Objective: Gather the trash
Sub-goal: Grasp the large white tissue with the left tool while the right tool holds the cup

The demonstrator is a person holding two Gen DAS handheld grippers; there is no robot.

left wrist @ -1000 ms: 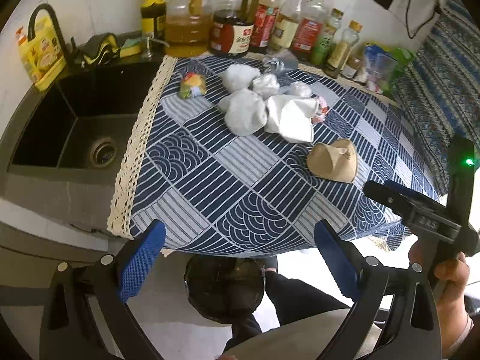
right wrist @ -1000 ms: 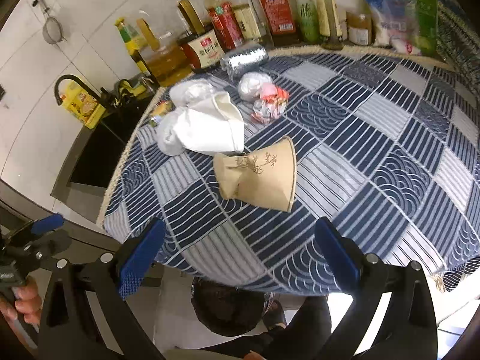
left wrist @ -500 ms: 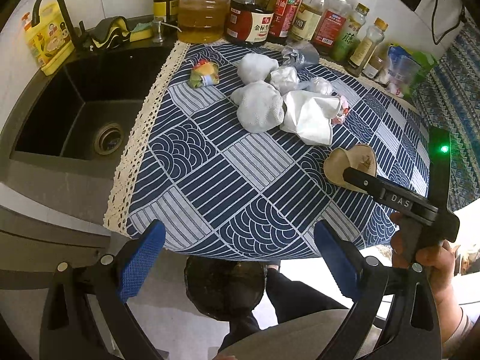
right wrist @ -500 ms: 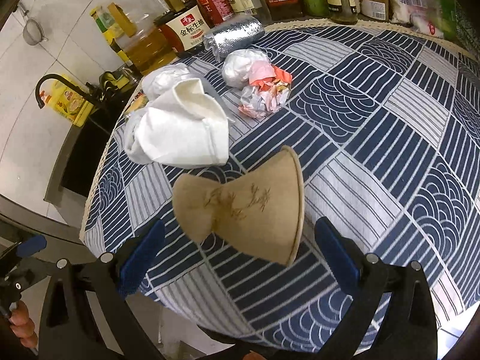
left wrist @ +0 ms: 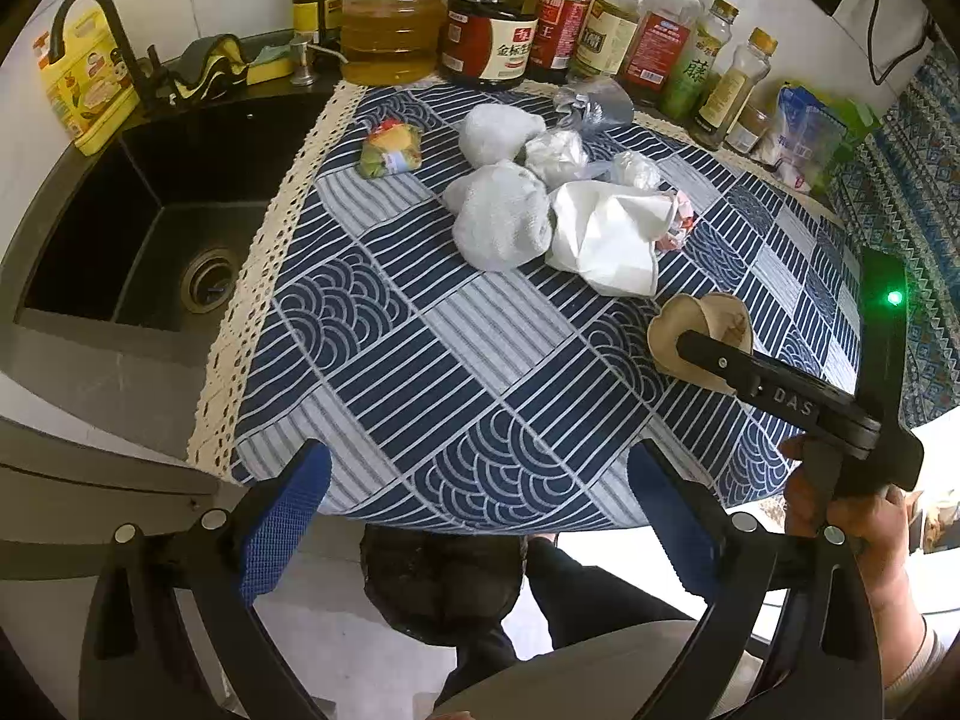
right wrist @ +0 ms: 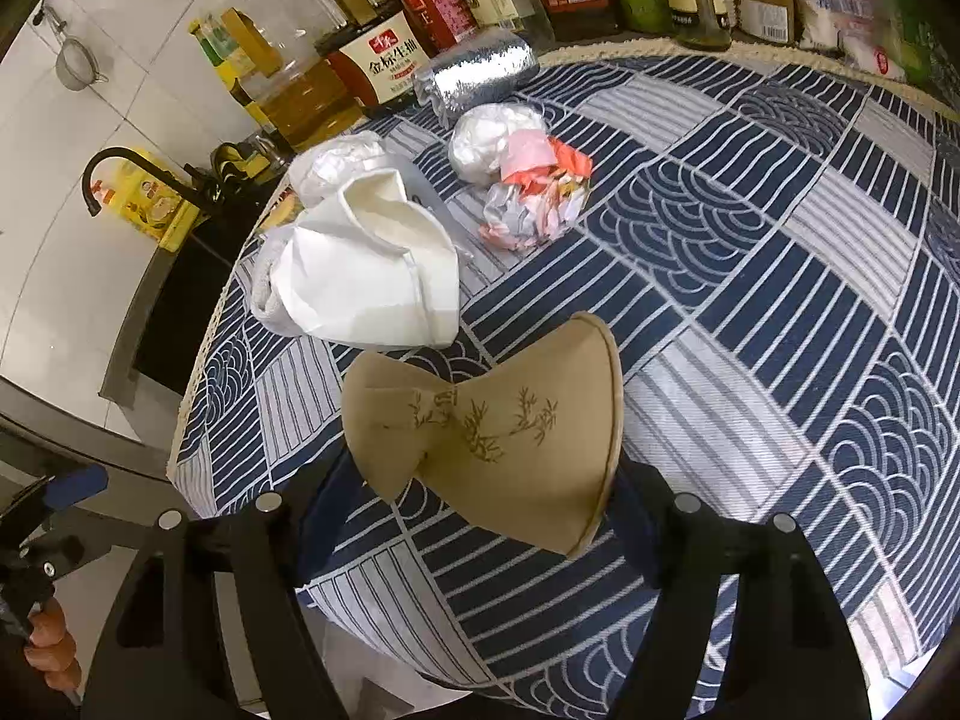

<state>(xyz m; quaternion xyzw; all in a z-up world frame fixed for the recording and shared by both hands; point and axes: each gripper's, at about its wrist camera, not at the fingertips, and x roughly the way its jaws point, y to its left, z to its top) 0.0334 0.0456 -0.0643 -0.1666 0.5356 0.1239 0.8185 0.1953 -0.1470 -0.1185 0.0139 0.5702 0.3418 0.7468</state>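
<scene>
Brown crushed cup [right wrist: 486, 420] shows bamboo print between closing right-wrist jaws.

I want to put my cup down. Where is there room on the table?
Free: the cloth between the sink and the brown cup, and right of the wrappers. Crowded: the bottles and white wads.

We see both fisheye views bent hard at their edges, with black vignetted corners. Even, soft daylight fills them; the floor [left wrist: 936, 498] below the table blows out white, and the sink [left wrist: 144, 240] stays dark yet sharp.
</scene>
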